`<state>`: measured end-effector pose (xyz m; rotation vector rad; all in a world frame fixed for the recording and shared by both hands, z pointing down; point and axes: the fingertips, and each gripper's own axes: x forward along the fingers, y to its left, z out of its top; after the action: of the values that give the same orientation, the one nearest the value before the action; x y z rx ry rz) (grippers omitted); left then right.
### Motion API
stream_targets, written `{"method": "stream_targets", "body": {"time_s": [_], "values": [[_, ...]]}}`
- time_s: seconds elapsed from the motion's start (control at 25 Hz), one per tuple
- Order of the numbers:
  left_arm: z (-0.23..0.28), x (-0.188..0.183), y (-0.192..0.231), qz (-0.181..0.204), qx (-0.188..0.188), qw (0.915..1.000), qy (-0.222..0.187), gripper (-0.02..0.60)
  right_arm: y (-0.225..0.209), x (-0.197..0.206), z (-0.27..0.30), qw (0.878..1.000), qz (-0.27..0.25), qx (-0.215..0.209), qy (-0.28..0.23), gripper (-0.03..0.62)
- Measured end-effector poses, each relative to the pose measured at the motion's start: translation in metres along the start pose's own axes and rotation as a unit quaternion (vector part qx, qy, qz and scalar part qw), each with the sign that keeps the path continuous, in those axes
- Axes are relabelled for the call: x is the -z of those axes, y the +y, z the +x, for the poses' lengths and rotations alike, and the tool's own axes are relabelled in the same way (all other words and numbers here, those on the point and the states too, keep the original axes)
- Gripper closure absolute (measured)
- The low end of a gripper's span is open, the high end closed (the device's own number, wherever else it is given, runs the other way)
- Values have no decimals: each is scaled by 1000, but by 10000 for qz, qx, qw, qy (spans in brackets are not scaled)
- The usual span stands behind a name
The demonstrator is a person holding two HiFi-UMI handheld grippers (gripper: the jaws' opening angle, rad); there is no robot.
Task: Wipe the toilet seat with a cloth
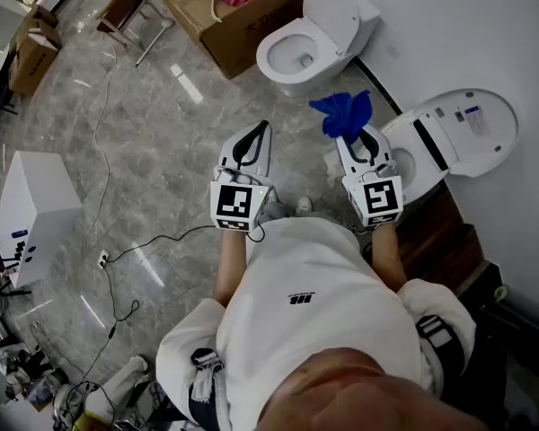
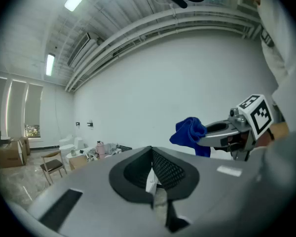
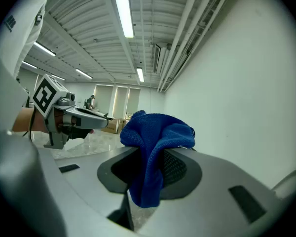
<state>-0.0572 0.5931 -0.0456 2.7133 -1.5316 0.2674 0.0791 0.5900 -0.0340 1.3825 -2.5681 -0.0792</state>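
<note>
A blue cloth is bunched at the tips of my right gripper, which is shut on it. In the right gripper view the cloth hangs down between the jaws. Just right of that gripper stands a white toilet with its lid raised against the wall. The cloth is held in the air, left of and above the bowl and apart from it. My left gripper is shut and holds nothing, level with the right one over the marble floor. The left gripper view shows the right gripper and the cloth beside it.
A second white toilet stands farther along the wall. A cardboard box with items lies beside it, and a chair behind that. A white cabinet sits at the left. A black cable runs across the floor.
</note>
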Motion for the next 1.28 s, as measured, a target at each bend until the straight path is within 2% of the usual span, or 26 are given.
{"method": "stream_targets", "body": {"time_s": [0.24,0.56,0.92,1.28], "values": [[2,7,-22,-58,-28,10000,63,571,1,0,-10,9995,90,-255,-181,497],[21,10,-14,-49,-88,9999,116,571,-4,1,11,9990,65,-396,-181,497],[64,17,34,-161,-15,9997,172,571,-27,6,71,9995,112,-278,27,497],[127,5,101,-143,300,9994,137,571,-53,-5,152,9996,198,-68,213,497]]}}
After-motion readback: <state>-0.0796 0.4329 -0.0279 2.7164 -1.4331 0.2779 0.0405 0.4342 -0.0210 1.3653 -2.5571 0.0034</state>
